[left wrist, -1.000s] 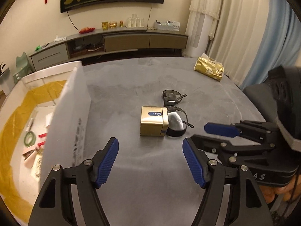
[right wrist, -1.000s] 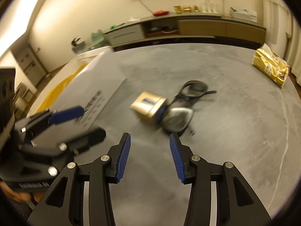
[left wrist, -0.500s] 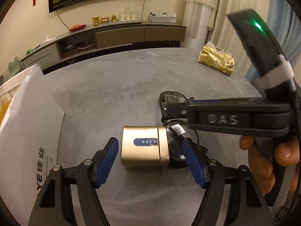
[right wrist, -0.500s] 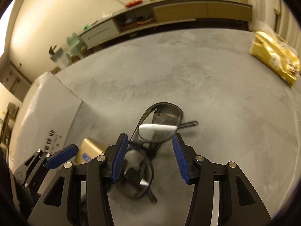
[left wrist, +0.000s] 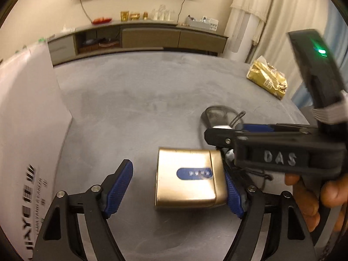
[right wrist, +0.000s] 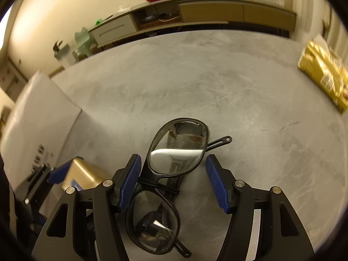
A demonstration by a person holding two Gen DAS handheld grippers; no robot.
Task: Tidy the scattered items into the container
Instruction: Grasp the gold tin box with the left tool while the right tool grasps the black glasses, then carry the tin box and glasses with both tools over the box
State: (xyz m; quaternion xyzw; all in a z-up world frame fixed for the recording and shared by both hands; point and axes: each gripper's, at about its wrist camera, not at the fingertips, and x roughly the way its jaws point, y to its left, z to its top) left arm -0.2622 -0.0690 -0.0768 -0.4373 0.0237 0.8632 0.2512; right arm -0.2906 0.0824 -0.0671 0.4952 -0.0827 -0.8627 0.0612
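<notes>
I see my left gripper (left wrist: 178,191) spread wide over the grey table (left wrist: 134,100). The gold box (left wrist: 188,177) with a blue label sits between its blue pads, low and a bit right of the middle of the left view. The right pad is touching or almost touching the box's side; I cannot tell which. The left pad is apart from it, with bare table in between.

My right gripper (right wrist: 174,182) is spread wide too. The black glasses (right wrist: 174,158) lie folded on the table between its pads. One lens sits up toward 12 o'clock and the other lens is down at 6 o'clock, close to the camera. The left pad is right against the glasses' frame. The right pad is apart from it. An arm of the glasses pokes out toward 2 o'clock.

In the left view the right gripper comes in from 3 o'clock, and I can see a person's fingers (left wrist: 313,198) under it. The glasses are just beside the gold box, on its right side.

A big white box (left wrist: 26,130) with dark print stands at 9 o'clock in the left view, at the table's edge. A shiny gold bag (left wrist: 268,80) lies far off at 2 o'clock, well apart from the other things.
</notes>
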